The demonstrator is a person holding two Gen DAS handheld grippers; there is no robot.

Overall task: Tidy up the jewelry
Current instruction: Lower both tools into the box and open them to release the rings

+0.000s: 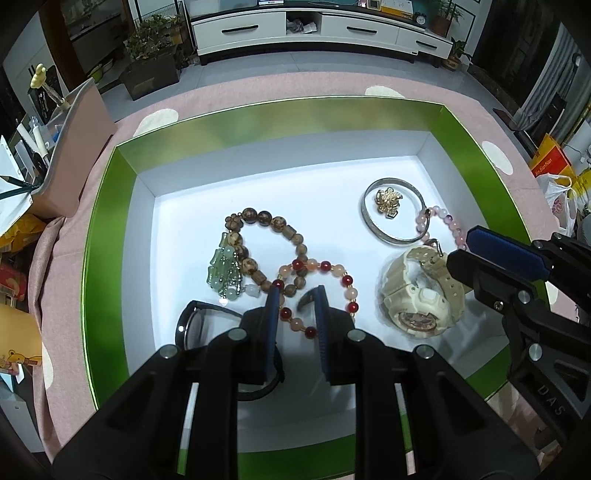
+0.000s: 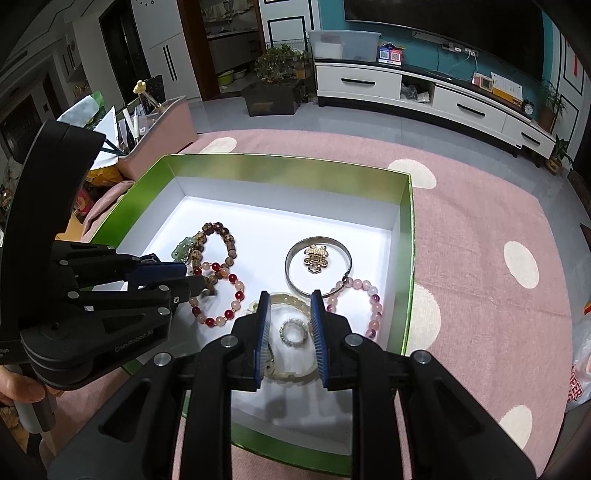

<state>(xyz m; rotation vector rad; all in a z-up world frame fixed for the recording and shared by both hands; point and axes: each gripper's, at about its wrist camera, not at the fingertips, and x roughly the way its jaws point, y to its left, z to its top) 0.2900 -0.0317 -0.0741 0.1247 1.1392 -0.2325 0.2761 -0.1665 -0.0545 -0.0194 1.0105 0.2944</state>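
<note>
A green box [image 1: 110, 206] with a white floor holds the jewelry. In the left wrist view lie a brown bead bracelet [image 1: 258, 240], a green jade pendant [image 1: 221, 271], a red and peach bead bracelet [image 1: 332, 288], a silver bangle [image 1: 391, 210] around a gold brooch [image 1: 387, 201], a pink bead bracelet [image 1: 443, 221], a cream watch [image 1: 417, 295] and black glasses [image 1: 199, 321]. My left gripper [image 1: 297, 314] is open above the glasses and the red bracelet. My right gripper [image 2: 290, 325] is open over the watch [image 2: 291, 299] and a sparkly ring [image 2: 293, 332].
The box [image 2: 406, 236] sits on a pink cloth with cream dots [image 2: 480, 229]. A pink bin [image 1: 74, 147] of odds and ends stands at the left. A white TV cabinet [image 1: 314, 33] and potted plants [image 1: 151, 62] are beyond the table.
</note>
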